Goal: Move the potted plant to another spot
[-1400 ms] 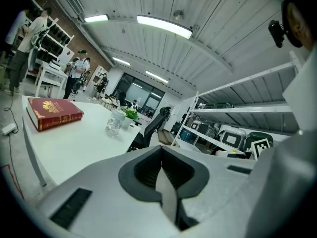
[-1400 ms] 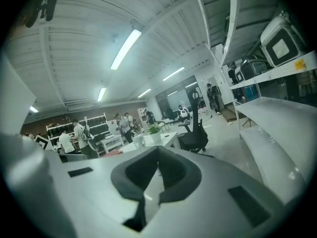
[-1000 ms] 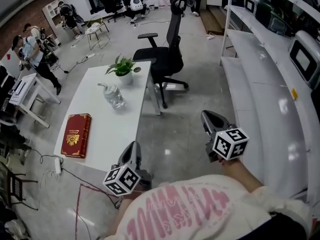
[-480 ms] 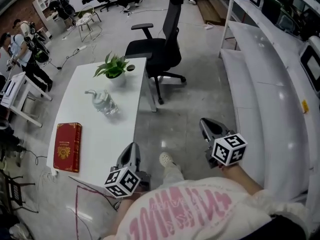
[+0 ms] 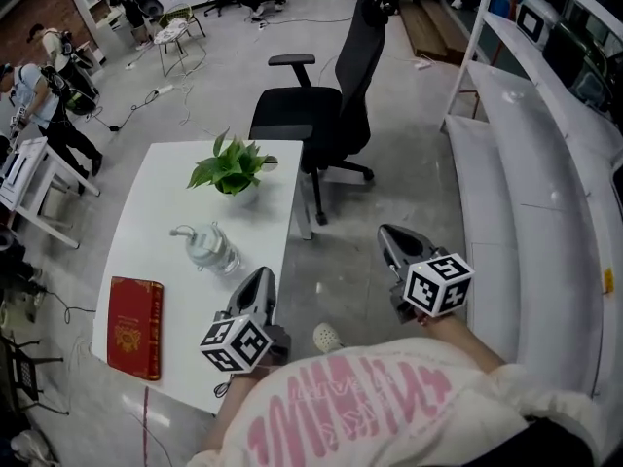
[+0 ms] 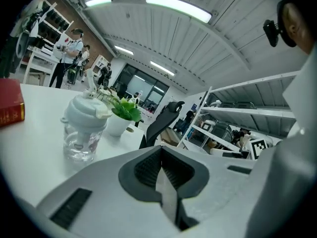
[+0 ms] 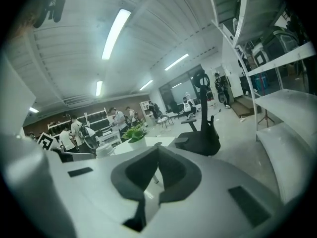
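Head view, potted plant: the potted plant (image 5: pixel 232 168) stands at the far end of the white bench (image 5: pixel 156 222), close to the edge beside the office chair (image 5: pixel 326 115). Nothing touches it, so the move looks not yet begun.
Head view, other things: a clear bottle (image 5: pixel 209 249) sits mid-bench and a red book (image 5: pixel 134 314) lies near the close corner. Both are apart from the plant, and the bare top around them offers room to set the pot down.
Head view, left gripper: the left gripper (image 5: pixel 261 280) hangs over the near edge of the bench. It points along the top toward the plant but is well short of it, probably lining up a reach.
Head view, right gripper: the right gripper (image 5: pixel 387 237) is out over the floor, between the bench and the white shelves (image 5: pixel 526 163). It is not yet placed to help with the pot.
Left gripper view, fingers: the fingers (image 6: pixel 114 202) are pressed together with nothing between them. The bottle rises ahead to the left with the plant behind it, so a straight reach would have to pass beside the bottle.
Right gripper view, fingers: the fingers (image 7: pixel 99 197) are likewise pressed together on nothing. The plant shows small and far off to the left, and the chair lies straight ahead.
Judgement: whichever gripper takes the pot must first spread its fingers.
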Demonstrator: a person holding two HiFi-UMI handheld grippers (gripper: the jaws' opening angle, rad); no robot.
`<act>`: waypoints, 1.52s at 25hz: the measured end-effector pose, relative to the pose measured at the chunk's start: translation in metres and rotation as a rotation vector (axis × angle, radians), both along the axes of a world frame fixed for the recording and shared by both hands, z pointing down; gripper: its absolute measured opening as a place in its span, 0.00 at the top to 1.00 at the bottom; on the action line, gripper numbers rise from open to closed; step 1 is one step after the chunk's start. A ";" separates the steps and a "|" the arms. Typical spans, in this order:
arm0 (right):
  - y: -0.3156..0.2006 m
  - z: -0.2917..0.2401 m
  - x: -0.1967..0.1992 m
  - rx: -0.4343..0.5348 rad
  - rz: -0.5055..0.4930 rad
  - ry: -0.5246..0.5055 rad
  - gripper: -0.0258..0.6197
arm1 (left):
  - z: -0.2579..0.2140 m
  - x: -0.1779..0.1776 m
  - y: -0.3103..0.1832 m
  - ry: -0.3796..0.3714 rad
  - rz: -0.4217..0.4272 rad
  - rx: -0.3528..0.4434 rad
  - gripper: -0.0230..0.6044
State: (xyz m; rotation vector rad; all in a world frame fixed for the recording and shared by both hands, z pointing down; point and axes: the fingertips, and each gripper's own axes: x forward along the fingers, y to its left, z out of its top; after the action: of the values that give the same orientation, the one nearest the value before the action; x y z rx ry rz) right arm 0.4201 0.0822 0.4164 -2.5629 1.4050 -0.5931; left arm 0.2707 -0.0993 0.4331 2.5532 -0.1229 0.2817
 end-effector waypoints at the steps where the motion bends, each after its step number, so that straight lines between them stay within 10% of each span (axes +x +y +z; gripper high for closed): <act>1: -0.010 -0.005 0.009 0.003 -0.009 0.010 0.95 | -0.005 0.010 -0.007 0.007 0.002 0.003 0.96; 20: -0.147 0.021 0.055 -0.020 -0.281 -0.043 0.95 | 0.004 0.074 -0.068 0.006 -0.091 -0.018 0.96; 38: -0.267 0.025 0.089 -0.056 -0.821 -0.062 0.95 | 0.012 0.064 -0.107 0.008 -0.663 -0.063 0.96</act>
State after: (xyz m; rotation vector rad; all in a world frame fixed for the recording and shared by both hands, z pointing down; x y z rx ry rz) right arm 0.5094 -0.1851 0.4410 -1.8831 2.4246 -0.7997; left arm 0.3345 -0.2068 0.4446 2.2953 -0.9127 0.0141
